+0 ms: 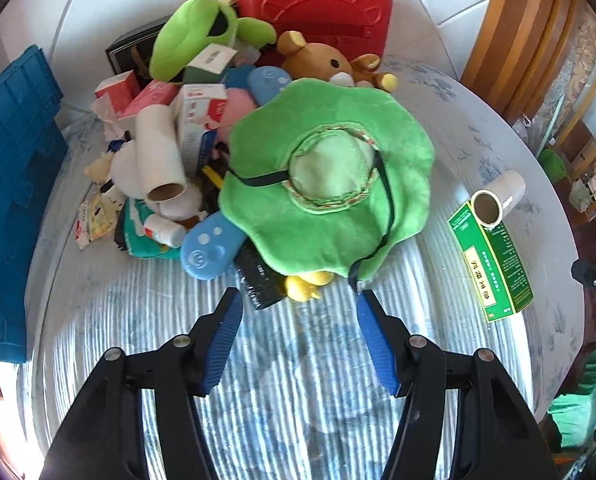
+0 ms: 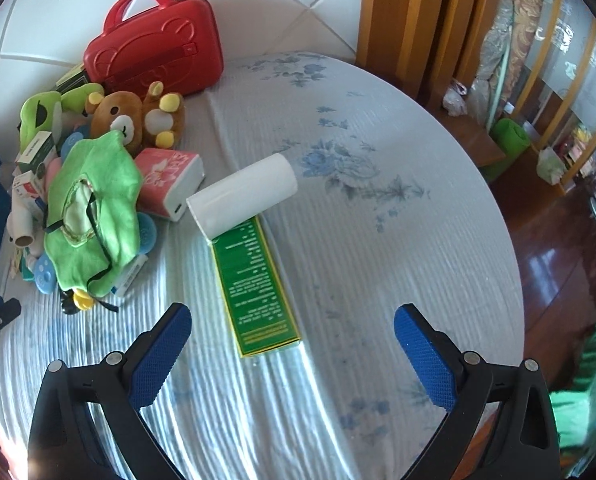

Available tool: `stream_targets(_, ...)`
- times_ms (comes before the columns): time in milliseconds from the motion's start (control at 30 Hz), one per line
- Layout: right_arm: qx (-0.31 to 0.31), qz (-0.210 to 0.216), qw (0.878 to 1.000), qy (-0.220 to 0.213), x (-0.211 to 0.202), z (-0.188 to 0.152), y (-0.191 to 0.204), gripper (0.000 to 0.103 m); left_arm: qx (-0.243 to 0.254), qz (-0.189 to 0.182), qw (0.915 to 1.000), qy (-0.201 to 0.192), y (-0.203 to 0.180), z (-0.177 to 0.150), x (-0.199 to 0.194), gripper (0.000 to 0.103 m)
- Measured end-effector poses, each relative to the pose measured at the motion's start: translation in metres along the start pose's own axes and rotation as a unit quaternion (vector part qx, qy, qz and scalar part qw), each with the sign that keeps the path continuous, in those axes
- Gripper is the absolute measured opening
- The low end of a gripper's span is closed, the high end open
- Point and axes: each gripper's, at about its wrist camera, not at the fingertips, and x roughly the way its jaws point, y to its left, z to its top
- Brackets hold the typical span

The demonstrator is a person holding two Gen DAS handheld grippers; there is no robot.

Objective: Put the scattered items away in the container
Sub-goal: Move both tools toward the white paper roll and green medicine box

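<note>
1 green box point(image 2: 258, 288) lengthwise toward white roll point(image 2: 242, 196)

2 wrist fisheyes, both angled steeply down onto the bed point(image 1: 298, 400) from close above.

Left cam looks along its own gripper point(image 1: 300, 304) twd the heap, green hat point(image 1: 330, 196) dead centre & near, red case point(image 1: 318, 6) at the far wall. Right cam sits further right, looks past its gripper point(image 2: 294, 316) at open bedsheet, heap pushed to its left edge. Shared: hat point(image 2: 94, 208), red case point(image 2: 154, 44), brown bear point(image 1: 334, 64) point(image 2: 118, 118), green box point(image 1: 494, 264) point(image 2: 254, 284) w/ white roll point(image 1: 494, 200) point(image 2: 242, 196), wood frame on the right.
</note>
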Motion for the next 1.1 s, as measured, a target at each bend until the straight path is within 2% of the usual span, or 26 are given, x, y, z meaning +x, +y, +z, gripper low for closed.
stream_targets(200, 0.009, -0.002, 1.0, 0.001, -0.001, -0.01, -0.021, 0.103, 0.043, -0.03, 0.998, -0.036, -0.058, 0.024, -0.003, 0.059)
stream_targets(333, 0.007, 0.006, 1.0, 0.004, 0.006, 0.0, -0.036, 0.103, 0.052, -0.042, 0.9973, -0.031, -0.091, 0.04, 0.003, 0.059)
stream_targets(433, -0.011, 0.016, 1.0, 0.006, 0.018, 0.02, -0.05, 0.103, 0.037, -0.024, 0.9982, -0.041, -0.108, 0.056, 0.013, 0.059)
stream_targets(500, -0.031, 0.023, 0.999, 0.013, 0.033, 0.036, -0.061, 0.103, 0.008, -0.015, 0.9989, -0.044, -0.116, 0.069, 0.023, 0.059)
stream_targets(567, -0.053, 0.027, 0.998, 0.027, 0.051, 0.05, -0.07, 0.103, -0.018, -0.02, 0.9988, -0.04, -0.127, 0.081, 0.035, 0.059)
stream_targets(700, -0.094, 0.038, 0.993, 0.055, 0.09, 0.071, -0.081, 0.103, -0.028, -0.01, 0.9987, -0.042, -0.156, 0.101, 0.054, 0.059)
stream_targets(800, -0.122, 0.053, 0.988, 0.076, 0.116, 0.081, -0.077, 0.103, -0.021, -0.008, 0.9994, -0.027, -0.175, 0.112, 0.073, 0.059)
stream_targets(900, -0.138, 0.065, 0.984, 0.089, 0.137, 0.089, -0.069, 0.103, -0.012, 0.015, 0.9998, -0.01, -0.184, 0.119, 0.096, 0.059)
stream_targets(1100, -0.164, 0.089, 0.979, 0.086, 0.155, 0.115, -0.033, 0.103, -0.028, 0.044, 0.9978, 0.041, -0.163, 0.108, 0.13, 0.059)
